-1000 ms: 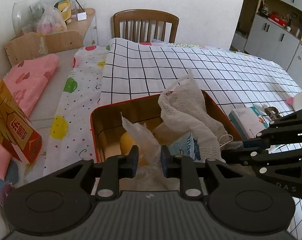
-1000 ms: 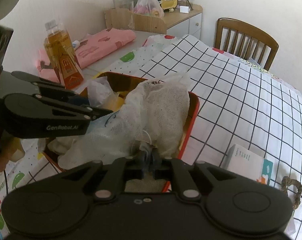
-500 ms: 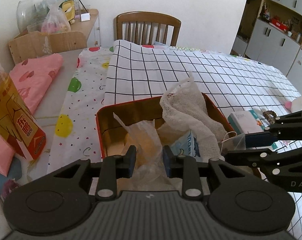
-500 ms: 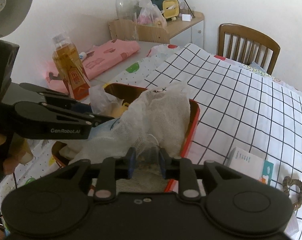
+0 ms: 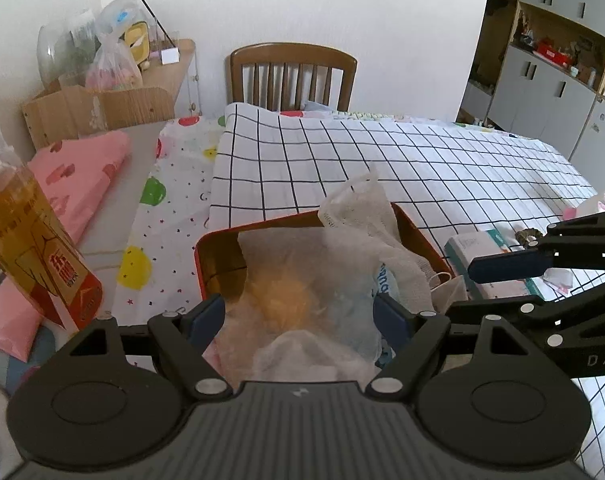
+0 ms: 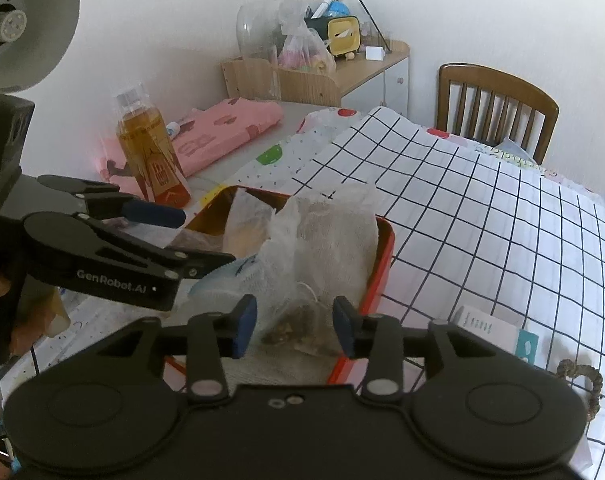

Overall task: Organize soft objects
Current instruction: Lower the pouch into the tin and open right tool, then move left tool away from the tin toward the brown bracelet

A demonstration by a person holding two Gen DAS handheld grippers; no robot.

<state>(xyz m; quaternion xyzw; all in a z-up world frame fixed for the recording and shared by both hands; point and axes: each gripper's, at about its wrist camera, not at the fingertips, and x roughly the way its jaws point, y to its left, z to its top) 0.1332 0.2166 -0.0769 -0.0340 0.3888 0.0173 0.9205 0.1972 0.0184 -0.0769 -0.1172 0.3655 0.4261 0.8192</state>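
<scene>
Nearest, the left gripper point(image 5: 298, 316) is opening, its jaws wide around a thin translucent wrapper point(image 5: 298, 280) without pressing it. At three o'clock the right gripper point(image 6: 294, 322) is opening too, over white gauze point(image 6: 334, 240). Both lie piled in the red tin point(image 5: 218, 240); beyond, at twelve o'clock, a wooden chair point(image 5: 292, 72).

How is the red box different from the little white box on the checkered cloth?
The red box is open and stuffed with gauzy white cloth; the white box is closed. The red box looks bigger and has rounded corners; the white box is flat, with a teal end. Both rest on the table.
</scene>
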